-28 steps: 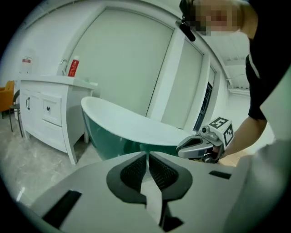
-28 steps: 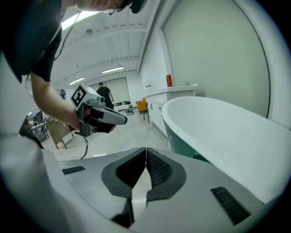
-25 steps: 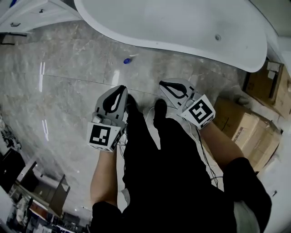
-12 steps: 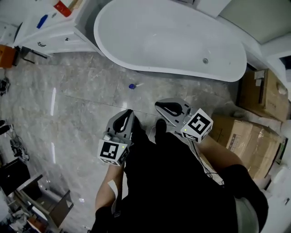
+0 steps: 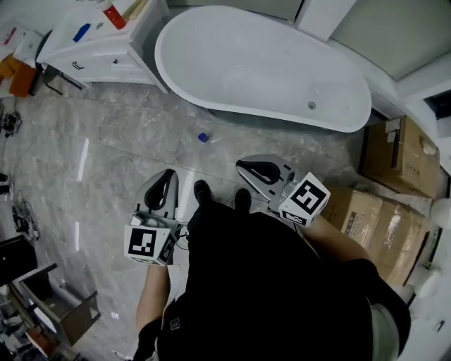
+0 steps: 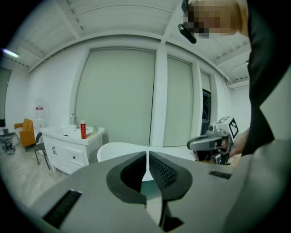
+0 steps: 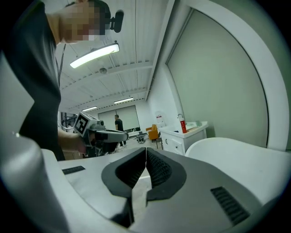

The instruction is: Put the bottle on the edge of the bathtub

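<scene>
At the far left, a white cabinet's worktop (image 5: 106, 46) carries a red bottle (image 5: 115, 15), standing upright. Judging from the task, this is the thing to be moved. It is well apart from both pairs of tongs, so no pick has begun.

Nearer, the left tongs (image 5: 170, 175) are held low in front of the person's body, pointing ahead over the grey floor (image 5: 106, 141). Their jaws are pressed together with nothing between them, a carrying posture that suits walking rather than grasping.

A small blue thing (image 5: 203, 137) lies on the floor between the person and the tub; it is too small to tell what it is.

The white bathtub (image 5: 232, 107) stretches across the far middle with its rim bare. Its left end sits just beside the cabinet, so the carry from worktop to rim looks short.

Right of the person's feet, the right tongs (image 5: 241, 164) are likewise closed and empty, aimed toward the tub. Cardboard boxes (image 5: 402, 151) are stacked at the far right, out of the way.

The likely next step is to approach the cabinet and open one pair of tongs around the bottle.
</scene>
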Tool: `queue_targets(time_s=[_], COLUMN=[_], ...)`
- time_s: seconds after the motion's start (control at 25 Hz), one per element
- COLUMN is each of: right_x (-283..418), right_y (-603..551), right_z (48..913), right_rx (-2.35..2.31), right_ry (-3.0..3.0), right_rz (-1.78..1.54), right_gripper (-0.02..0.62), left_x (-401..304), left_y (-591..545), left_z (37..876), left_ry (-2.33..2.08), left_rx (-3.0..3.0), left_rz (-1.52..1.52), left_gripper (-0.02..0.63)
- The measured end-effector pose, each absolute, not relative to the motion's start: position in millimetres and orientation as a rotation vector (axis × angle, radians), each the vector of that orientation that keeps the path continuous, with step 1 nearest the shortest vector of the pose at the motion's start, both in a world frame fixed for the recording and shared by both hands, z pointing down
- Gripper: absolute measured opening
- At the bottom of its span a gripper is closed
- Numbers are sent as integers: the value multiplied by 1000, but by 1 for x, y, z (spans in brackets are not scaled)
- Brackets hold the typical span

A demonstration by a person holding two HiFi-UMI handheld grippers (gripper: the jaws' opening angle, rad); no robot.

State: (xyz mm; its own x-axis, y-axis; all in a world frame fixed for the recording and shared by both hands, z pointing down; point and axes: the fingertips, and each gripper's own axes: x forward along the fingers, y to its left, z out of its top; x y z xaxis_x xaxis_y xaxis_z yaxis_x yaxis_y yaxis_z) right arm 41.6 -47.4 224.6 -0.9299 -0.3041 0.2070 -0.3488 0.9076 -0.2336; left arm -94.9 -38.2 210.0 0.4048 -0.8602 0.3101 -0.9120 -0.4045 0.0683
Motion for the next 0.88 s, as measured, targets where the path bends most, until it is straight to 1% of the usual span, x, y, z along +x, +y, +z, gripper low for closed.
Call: queue_targets(time_s=[0.28,0.4,0.64,0.88], right_x=[49,41,3,-29], right_y=[-60,-65,-68,-55], right_z=[206,188,129,77], right_rx=[564,544,504,478], right_ry=[-2882,-2921,-3050,-3133], right_rz=[459,478,429,364], right_gripper=[29,29,29,28], left_x=[-76,-70,-92,-115], left_y=[-43,-50,-60,-65], left_z=[152,129,105,76], left_ry=[-1532,-1513,-1488,-1479], left_rx=[2404,2442,2524,2592], left_rz=[192,127,169,127], left_gripper=[29,29,29,29])
